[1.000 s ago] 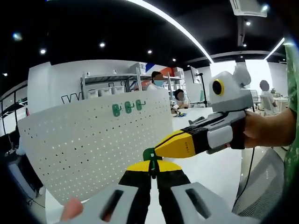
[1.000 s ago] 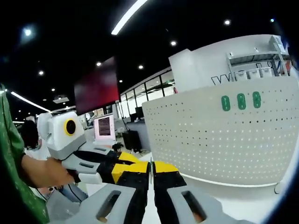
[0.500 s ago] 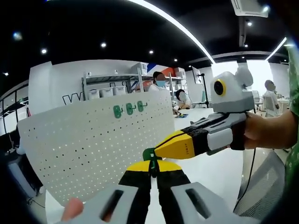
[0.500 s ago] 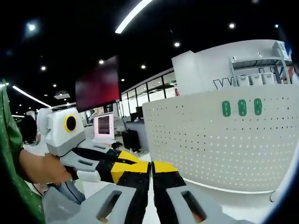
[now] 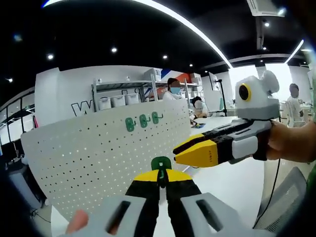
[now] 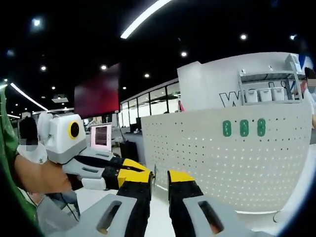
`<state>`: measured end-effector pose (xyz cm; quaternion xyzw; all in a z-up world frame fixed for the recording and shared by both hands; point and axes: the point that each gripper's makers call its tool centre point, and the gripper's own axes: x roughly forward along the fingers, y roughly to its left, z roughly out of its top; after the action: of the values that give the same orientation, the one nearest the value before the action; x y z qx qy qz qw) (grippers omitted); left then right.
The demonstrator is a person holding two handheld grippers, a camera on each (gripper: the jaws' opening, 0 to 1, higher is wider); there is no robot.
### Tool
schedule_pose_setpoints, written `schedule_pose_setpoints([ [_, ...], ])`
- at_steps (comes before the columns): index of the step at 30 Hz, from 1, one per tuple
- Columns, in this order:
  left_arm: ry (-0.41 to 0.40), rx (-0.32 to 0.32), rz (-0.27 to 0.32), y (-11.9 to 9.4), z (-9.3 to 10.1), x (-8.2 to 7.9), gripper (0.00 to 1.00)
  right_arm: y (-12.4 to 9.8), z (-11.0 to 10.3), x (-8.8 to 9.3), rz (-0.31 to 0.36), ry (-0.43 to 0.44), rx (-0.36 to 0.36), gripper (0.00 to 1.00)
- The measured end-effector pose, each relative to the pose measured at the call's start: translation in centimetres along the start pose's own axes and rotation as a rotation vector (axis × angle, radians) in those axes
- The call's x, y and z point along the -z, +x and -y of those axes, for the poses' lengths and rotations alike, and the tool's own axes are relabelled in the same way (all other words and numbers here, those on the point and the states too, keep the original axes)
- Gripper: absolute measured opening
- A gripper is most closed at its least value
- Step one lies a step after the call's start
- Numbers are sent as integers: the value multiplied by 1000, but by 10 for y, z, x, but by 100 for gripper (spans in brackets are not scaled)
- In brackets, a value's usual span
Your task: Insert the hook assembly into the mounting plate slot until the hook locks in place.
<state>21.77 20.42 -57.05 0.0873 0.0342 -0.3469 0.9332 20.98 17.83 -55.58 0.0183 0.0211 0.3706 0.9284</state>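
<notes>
Green hook [image 5: 161,163] before upright pegboard [image 5: 98,153]

1. The left gripper [image 5: 162,183] is showing black jaws with yellow tips on a pale grey slotted body.
2. The right gripper [image 5: 185,150] is wearing the same yellow and black on its jaws, with a grey body behind them and a thin black cable trailing below.
3. A green patterned sleeve [image 6: 11,163] is covering the person's left arm.

Probably an open-plan lab or office: storage shelving [image 5: 126,94], desk monitors [image 6: 101,137], glass partitions, strip ceiling lights [image 5: 197,30]
</notes>
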Motion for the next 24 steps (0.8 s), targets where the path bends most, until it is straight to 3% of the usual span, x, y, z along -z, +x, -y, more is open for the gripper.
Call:
schedule_pose_setpoints([
  [7, -1, -22, -7, 5, -3, 0, 3, -7, 2, -1, -2, -21, 11, 19],
  [24, -6, -34, -6, 19, -6, -6, 3, -15, 4, 1, -36, -47, -10, 56],
])
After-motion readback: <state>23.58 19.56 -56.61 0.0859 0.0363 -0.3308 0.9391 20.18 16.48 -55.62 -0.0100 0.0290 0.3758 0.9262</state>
